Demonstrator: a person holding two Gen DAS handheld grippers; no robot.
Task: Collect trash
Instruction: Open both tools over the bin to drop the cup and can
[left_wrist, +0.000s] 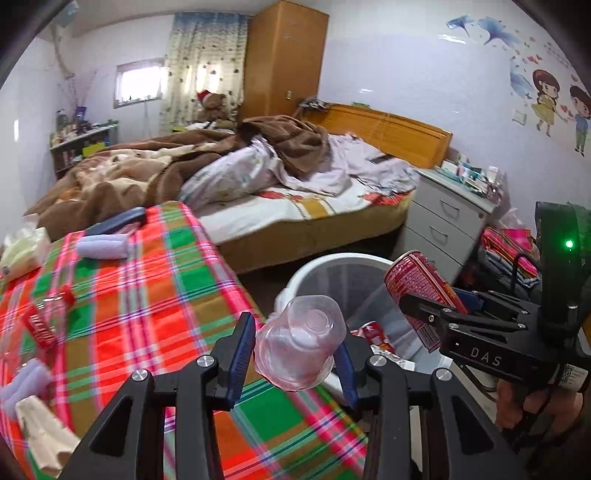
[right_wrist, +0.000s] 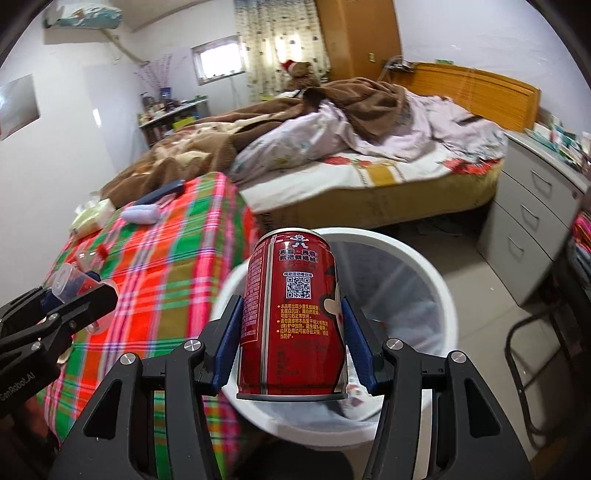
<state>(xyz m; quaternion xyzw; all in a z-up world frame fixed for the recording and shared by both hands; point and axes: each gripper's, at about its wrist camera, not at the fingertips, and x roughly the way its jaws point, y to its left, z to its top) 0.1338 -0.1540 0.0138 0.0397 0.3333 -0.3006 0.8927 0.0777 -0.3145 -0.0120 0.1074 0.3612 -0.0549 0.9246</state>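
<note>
Our left gripper (left_wrist: 295, 354) pinches a clear plastic cup (left_wrist: 301, 343) low in frame; our right gripper (right_wrist: 291, 332) clamps a red can (right_wrist: 293, 317) over the white bin (right_wrist: 439, 273), centre frame.

Plaid table (left_wrist: 155, 295) bears tissue pack (left_wrist: 24, 251)

Glossy metal can (right_wrist: 293, 317); clear plastic cup (left_wrist: 300, 341); woven plaid cloth (left_wrist: 147, 291)
</note>
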